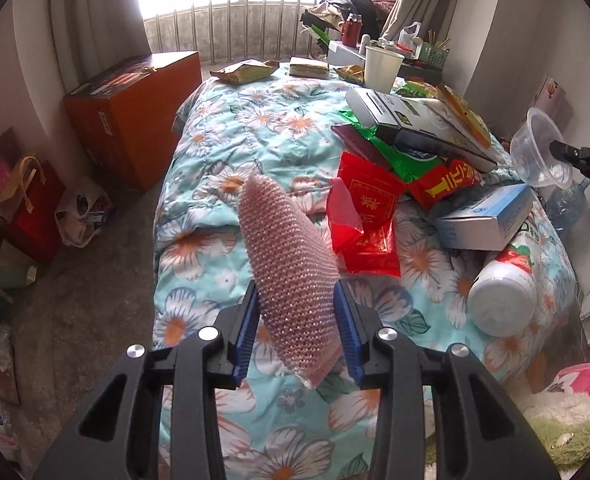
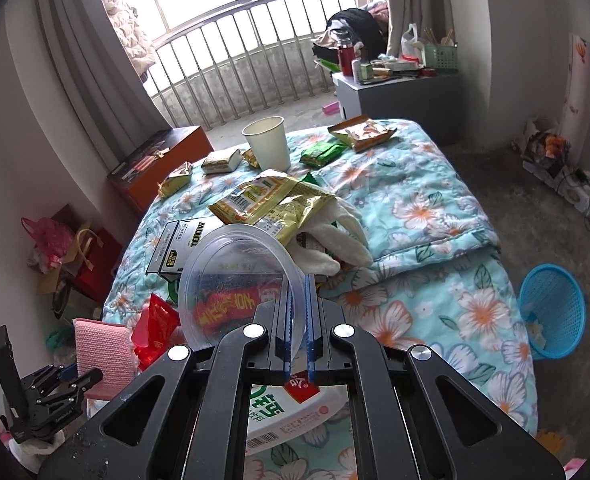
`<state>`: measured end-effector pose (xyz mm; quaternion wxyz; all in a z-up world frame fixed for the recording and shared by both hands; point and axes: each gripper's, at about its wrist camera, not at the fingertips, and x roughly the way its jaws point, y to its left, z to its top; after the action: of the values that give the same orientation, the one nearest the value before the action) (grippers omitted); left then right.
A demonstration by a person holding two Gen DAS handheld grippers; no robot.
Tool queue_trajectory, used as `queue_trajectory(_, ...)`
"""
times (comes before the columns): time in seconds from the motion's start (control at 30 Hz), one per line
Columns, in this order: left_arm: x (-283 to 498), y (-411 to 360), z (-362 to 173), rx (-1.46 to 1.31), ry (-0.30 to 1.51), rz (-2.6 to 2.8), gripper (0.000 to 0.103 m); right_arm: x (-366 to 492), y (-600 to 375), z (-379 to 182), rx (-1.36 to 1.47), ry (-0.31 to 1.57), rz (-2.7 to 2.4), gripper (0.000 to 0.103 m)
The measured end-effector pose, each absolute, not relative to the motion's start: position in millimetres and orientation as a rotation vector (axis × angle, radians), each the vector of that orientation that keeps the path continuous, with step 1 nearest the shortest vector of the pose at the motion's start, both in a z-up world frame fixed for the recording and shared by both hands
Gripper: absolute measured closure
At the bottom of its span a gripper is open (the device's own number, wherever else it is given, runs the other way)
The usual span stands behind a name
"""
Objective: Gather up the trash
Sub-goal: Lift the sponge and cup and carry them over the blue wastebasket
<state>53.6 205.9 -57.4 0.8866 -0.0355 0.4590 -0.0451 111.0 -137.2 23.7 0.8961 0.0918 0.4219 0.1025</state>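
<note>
Both hands are loaded: the left gripper [image 1: 297, 316] clamps a pink bubble-wrap sheet [image 1: 291, 264] above the floral quilt [image 1: 231, 128], and the right gripper [image 2: 299, 320] pinches one clear plastic bowl [image 2: 235, 276] by its thin rim — it could easily slip. One blue mesh bin [image 2: 553, 312] sits on the floor; one paper cup [image 2: 267, 142] remains.

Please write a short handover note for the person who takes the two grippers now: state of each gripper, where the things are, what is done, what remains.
Left gripper: shut on the pink bubble-wrap sheet, lifted above the floral quilt.
Right gripper: shut on the rim of the clear plastic bowl.
Blue mesh waste basket: on the floor beside the bed.
Done: two pieces picked up.
Left: bin both, then the red foil packets, yellow snack bags, white paper cup and boxes.
</note>
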Motion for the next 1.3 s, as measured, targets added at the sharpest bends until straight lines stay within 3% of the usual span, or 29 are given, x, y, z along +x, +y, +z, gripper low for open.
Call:
queue_trajectory(0.37,58.6,214.9,-71.6,-0.252,0.93,-0.073,0.071,107.8,-150.7,20.3,0.216,0.874,0.198,0.099)
queue_trajectory(1.03,55.2,191.8,-1.6,-0.097,0.78,-0.102,0.074,95.8,-170.1,27.7,0.271,0.831,0.193,0.099)
queue_trajectory(1.3,73.3,146.4,53.1,-0.005,0.637,-0.247,0.074,81.9,-213.4,39.0,0.333,0.774,0.105,0.099)
